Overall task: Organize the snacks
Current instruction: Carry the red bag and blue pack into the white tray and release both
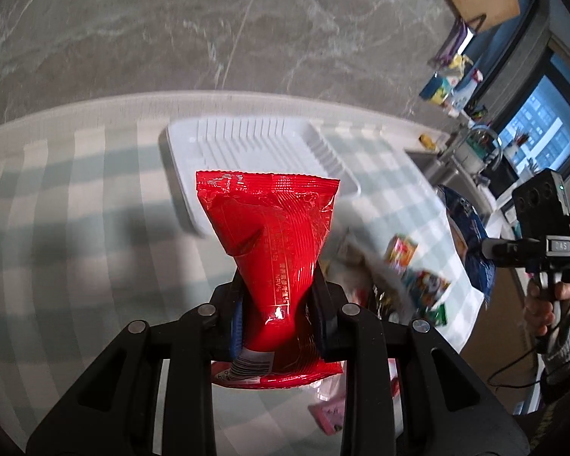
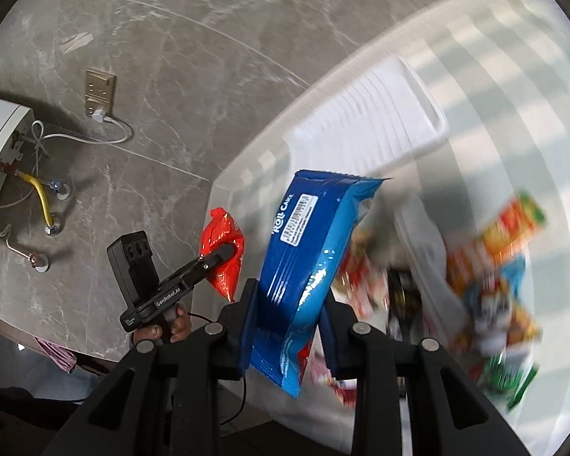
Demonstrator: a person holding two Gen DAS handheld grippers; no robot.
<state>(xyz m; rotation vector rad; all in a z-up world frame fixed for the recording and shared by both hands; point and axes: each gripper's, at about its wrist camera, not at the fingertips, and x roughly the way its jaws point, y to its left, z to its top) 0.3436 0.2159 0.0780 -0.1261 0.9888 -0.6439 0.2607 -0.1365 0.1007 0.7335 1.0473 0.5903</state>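
Both tools clamped – left tool [image 1: 277, 304] on red packet [image 1: 269, 228], right tool [image 2: 288, 326] on blue packet [image 2: 311, 250] – probably headed for the white tray [image 1: 193, 159] at 12 o'clock.

The left wrist view is taken from just behind the left gripper [image 1: 277, 304], angled down and forward toward the white tray [image 1: 193, 174], which is seen near and ahead. The right wrist view is taken from just behind the right gripper [image 2: 288, 315], tilted and rolled, with the white tray [image 2: 429, 114] seen up and to the right. The tray, the checked tablecloth [image 1: 76, 197] around it, the marble wall [image 1: 171, 30] beyond it and the snack pile [image 2: 486, 266] beside it are shared by both views, and each gripper is caught in the other's view.
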